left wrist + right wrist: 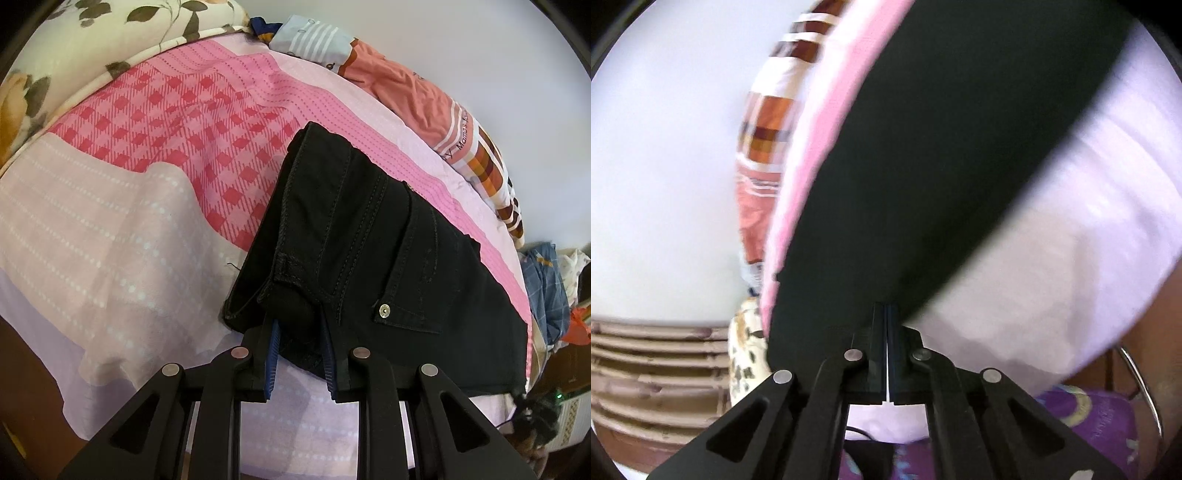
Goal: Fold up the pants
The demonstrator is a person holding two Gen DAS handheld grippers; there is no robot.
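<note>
The black pants lie folded on the pink bed sheet, waistband end near me, a back pocket with a metal rivet facing up. My left gripper is shut on the thick waistband edge of the pants, its blue pads pressed into the fabric. In the right wrist view, which is motion-blurred, the pants run as a dark band across the sheet. My right gripper has its jaws together at the near edge of the pants; whether fabric is pinched between them is hard to tell.
A floral pillow lies at the far left. A pile of orange and checked clothes lines the far edge by the wall. More clothes sit off the bed's right. A purple patterned cloth and louvred wood are below.
</note>
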